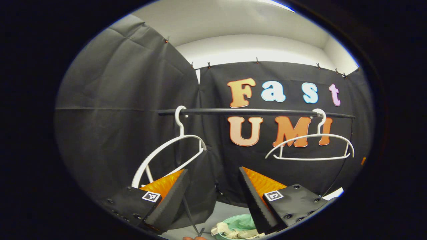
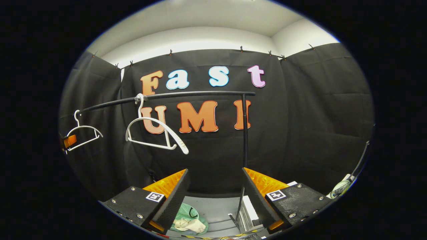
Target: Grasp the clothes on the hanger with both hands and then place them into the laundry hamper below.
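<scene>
Below your left gripper [image 1: 213, 196], the clothes [image 1: 233, 231] lay bunched in the pale green laundry hamper [image 1: 242, 222] on the floor. Your fingers stood spread, nothing between them. Overhead ran the black rail [image 1: 253, 112], carrying two bare white hangers: the near hanger [image 1: 168, 150] tilted, just beyond your left finger, and the far hanger [image 1: 312, 146] hanging level. From the right gripper view, your right gripper [image 2: 215, 196] was likewise released and empty, hamper and cream garment low between its fingers, beside the rail's upright post [image 2: 244, 133].
</scene>
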Demonstrator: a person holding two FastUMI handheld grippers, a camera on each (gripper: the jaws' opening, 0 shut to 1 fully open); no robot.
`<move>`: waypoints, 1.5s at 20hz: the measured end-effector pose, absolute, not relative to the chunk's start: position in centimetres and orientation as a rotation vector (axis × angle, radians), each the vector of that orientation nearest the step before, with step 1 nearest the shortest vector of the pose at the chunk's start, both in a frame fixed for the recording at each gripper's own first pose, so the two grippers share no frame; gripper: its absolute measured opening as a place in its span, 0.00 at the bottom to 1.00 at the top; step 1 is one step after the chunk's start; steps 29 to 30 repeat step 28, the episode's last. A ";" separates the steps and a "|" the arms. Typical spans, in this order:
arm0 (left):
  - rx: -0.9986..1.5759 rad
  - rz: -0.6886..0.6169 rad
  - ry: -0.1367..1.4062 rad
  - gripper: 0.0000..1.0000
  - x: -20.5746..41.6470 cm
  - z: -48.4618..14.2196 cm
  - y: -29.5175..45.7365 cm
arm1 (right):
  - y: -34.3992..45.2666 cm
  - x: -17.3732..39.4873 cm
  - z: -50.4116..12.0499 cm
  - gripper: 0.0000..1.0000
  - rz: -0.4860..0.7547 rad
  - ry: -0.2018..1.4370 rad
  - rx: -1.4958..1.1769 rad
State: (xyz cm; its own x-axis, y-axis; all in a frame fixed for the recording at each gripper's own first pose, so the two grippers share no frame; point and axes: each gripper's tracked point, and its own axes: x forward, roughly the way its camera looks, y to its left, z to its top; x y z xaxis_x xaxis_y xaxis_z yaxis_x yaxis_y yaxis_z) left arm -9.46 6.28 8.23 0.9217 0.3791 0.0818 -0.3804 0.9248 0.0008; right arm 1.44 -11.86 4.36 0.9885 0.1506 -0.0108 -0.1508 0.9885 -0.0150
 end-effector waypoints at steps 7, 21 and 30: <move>0.041 0.389 -0.101 0.99 -9.1 9.1 10.0 | -11.9 -0.2 4.3 0.99 0.052 -0.004 -0.027; 0.042 0.214 -0.093 0.94 -7.1 8.2 9.8 | -6.8 -2.6 2.8 1.00 0.003 -0.006 0.026; 0.027 0.198 -0.064 0.94 -7.0 7.0 10.9 | -6.1 -3.5 3.3 0.96 -0.020 -0.017 0.021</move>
